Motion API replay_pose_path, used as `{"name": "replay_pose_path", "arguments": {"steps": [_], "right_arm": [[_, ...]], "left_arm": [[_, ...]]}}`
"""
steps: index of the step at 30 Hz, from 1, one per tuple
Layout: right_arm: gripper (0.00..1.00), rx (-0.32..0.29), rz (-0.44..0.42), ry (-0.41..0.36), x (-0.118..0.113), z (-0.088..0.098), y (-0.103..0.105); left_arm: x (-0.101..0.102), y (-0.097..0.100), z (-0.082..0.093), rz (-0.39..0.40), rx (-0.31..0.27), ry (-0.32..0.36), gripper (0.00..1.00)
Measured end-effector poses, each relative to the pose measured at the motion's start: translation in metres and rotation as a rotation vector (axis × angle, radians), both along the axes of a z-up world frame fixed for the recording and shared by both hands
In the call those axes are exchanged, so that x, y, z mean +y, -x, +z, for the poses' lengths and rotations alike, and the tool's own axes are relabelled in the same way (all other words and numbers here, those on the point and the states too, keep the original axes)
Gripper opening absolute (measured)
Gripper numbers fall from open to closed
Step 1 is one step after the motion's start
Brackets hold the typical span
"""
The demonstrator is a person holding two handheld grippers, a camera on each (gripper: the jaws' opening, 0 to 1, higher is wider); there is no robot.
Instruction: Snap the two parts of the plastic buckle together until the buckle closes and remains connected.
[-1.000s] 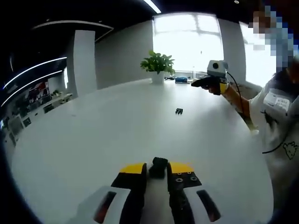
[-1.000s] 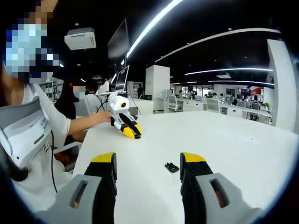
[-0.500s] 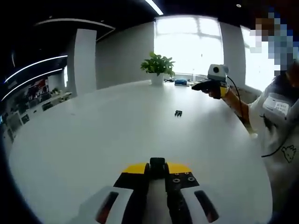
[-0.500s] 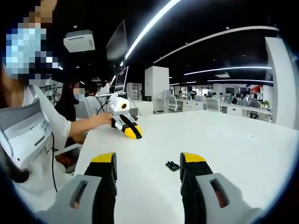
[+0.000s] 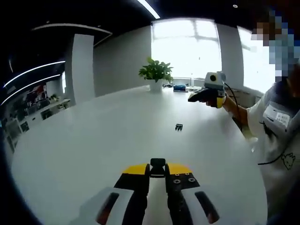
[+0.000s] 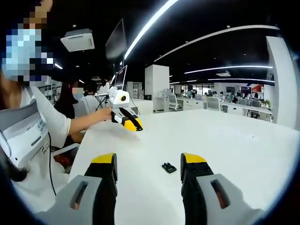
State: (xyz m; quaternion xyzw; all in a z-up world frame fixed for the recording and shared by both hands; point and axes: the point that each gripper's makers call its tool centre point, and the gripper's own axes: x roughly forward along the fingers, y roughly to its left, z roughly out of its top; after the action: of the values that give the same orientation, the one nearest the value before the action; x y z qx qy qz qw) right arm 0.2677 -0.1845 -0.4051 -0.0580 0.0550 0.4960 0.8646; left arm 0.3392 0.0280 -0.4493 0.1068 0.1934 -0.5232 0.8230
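Two buckle halves: left tool (image 5: 157,169) clamps one small black plastic buckle piece (image 5: 158,165), other black half (image 6: 168,167) lies on white surface (image 6: 243,154) at 12 o'clock between open right tool (image 6: 149,164) jaws.

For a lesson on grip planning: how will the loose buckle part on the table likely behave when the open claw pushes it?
The buckle part looks small and thin, so probably light. Lying flat on the smooth white table, it would likely slide rather than roll or tip. Moulded plastic: probably stiff.
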Motion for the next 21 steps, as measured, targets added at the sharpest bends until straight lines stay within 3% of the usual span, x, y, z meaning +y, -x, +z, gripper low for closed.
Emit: {"name": "replay_pose_path", "arguments": {"steps": [6, 13, 21], "right_arm": [[0.54, 0.008, -0.008, -0.025, -0.004, 0.0, -0.013], [0.54, 0.016, 0.0, -0.007, -0.002, -0.003, -0.023], [0.54, 0.021, 0.014, 0.016, -0.001, -0.005, -0.031]], "left_arm": [[-0.02, -0.008, 0.017, -0.023, 0.004, 0.048, 0.12], [-0.037, -0.013, 0.038, -0.03, -0.034, 0.084, 0.12], [-0.052, -0.014, 0.044, -0.038, -0.023, 0.113, 0.12]]}}
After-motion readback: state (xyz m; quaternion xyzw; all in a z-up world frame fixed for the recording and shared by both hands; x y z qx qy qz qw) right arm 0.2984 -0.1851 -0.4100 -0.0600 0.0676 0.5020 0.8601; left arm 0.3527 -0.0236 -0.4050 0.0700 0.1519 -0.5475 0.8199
